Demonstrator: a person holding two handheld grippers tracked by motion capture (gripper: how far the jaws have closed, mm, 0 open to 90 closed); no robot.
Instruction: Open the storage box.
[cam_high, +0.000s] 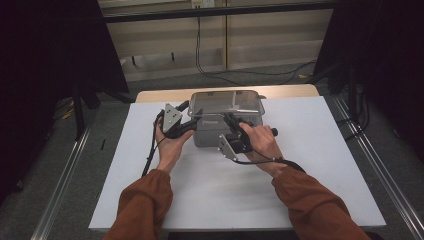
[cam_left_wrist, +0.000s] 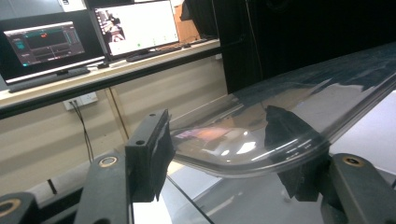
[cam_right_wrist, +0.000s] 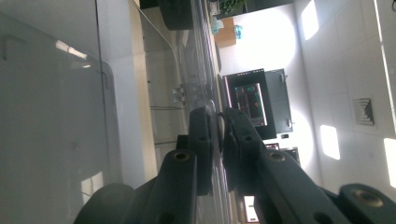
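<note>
left gripper (cam_high: 192, 119): jaws part open around the near-left corner of the clear lid (cam_high: 227, 102); in the left gripper view one pad (cam_left_wrist: 156, 149) stands just beside the lid's rounded rim (cam_left_wrist: 243, 161) and the other sits under it; whether they press on it cannot be told
right gripper (cam_high: 231, 120): jaws nearly together, clamped on the lid's thin near edge (cam_right_wrist: 219, 135), seen edge-on between them in the right gripper view
left hand (cam_high: 170, 145): palm up, gripper reaching in from the container's left
right hand (cam_high: 260, 142): rolled on its side at the container's near wall
container (cam_high: 210, 135): grey box, middle of the far edge of the white tabletop (cam_high: 310, 165), lid on top
writing: faint mark on the near wall, unreadable
</note>
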